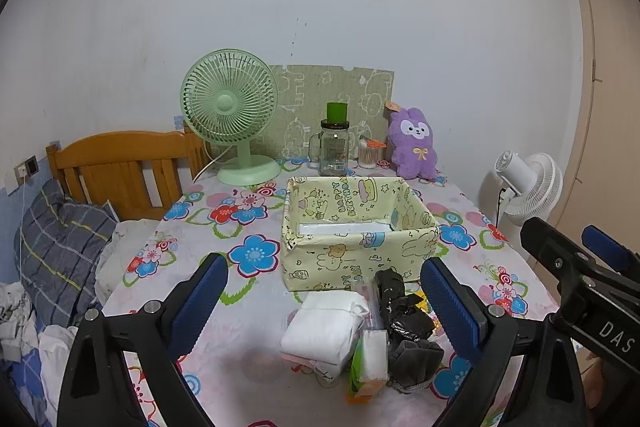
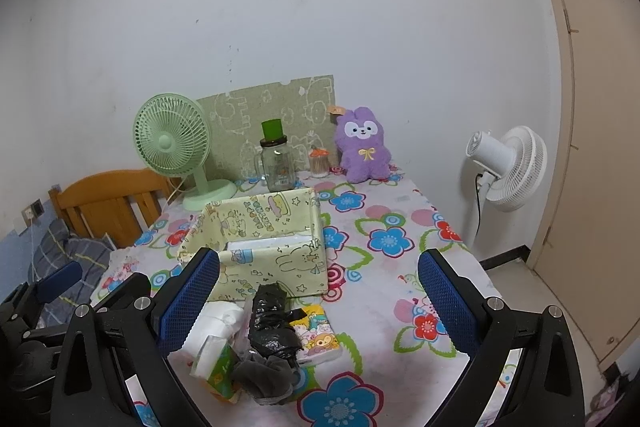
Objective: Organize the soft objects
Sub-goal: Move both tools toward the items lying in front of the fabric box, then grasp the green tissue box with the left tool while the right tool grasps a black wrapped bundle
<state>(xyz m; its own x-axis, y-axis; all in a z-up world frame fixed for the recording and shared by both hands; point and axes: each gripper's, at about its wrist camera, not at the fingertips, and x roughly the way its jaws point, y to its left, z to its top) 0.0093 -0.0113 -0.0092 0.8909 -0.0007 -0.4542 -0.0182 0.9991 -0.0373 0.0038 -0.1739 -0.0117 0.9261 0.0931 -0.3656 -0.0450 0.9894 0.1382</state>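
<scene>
We see only a pale strip of the box floor; its near wall hides the rest. In the pile, the black bag covers part of the cartoon packet. The left view shows just a yellow sliver of that packet. The left gripper's near finger screens part of the white cloth. The print on the jar is too small for us to read. The bed runs off the left edge.
</scene>
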